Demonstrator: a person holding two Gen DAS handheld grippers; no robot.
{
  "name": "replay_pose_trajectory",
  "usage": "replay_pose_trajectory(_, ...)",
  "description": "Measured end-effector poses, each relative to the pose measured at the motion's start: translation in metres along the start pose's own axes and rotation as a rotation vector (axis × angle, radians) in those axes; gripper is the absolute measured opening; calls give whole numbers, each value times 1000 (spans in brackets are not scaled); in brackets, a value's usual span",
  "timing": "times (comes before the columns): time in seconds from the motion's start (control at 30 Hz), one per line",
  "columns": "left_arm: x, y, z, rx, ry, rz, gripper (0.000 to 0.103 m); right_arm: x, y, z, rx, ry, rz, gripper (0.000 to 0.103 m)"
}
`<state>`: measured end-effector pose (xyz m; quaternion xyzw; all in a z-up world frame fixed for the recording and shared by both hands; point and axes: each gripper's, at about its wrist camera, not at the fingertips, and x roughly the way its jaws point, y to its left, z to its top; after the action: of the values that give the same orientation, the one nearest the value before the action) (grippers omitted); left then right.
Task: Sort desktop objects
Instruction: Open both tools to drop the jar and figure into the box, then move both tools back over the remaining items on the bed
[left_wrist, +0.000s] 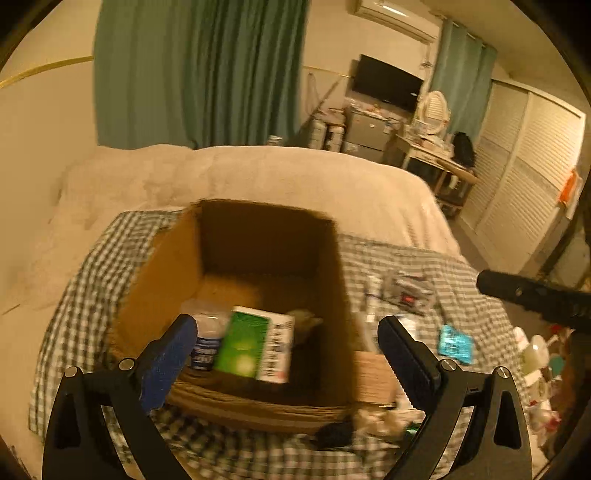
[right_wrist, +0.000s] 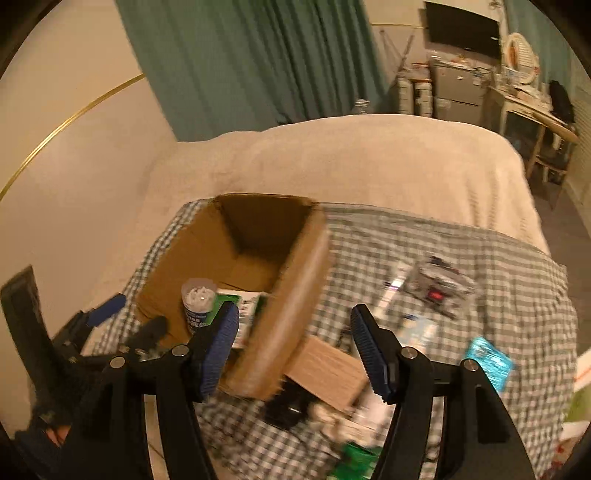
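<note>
Both hand-held grippers, your left (left_wrist: 286, 354) and right (right_wrist: 293, 350), gape empty, with the box (left_wrist: 236, 258) at twelve o'clock holding a green carton (left_wrist: 242, 343).

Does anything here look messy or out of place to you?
Yes. Only a green-and-white carton and a white bottle sit in the cardboard box. Other bits still lie scattered on the checked cloth right of it: a teal packet, a grey pouch, crumpled wrappers by the box's corner.
</note>
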<state>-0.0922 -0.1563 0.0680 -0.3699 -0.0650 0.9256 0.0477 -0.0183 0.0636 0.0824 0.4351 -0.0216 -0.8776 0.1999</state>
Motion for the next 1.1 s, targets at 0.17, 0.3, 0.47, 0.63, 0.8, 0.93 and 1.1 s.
replay_pose_trajectory(0.17,1,-47,0,3,-16,-59,101,-30,-53,-11,83,-29,-67,63)
replay_pose_trajectory(0.3,15,-85,-9,45,-2,-72,101,-47,-86,-17,110,-40,-106,63)
replay_pose_trajectory(0.47,39,-125,-23,142,24,-83,101,-52,-126,-38,140,-19,-157,63)
replay_pose_trajectory(0.63,70,-148,-38,207,61,-95,101,-41,-169,-57,211,21,-169,63)
replay_pose_trajectory(0.8,108,-162,-47,226,121,-101,101,-17,-200,-69,258,64,-181,64)
replay_pose_trajectory(0.93,137,-168,-53,222,165,-118,101,4,-220,-77,281,99,-184,65)
replay_pose_trajectory(1.1,168,-178,-61,237,213,-136,101,27,-241,-90,312,142,-197,69)
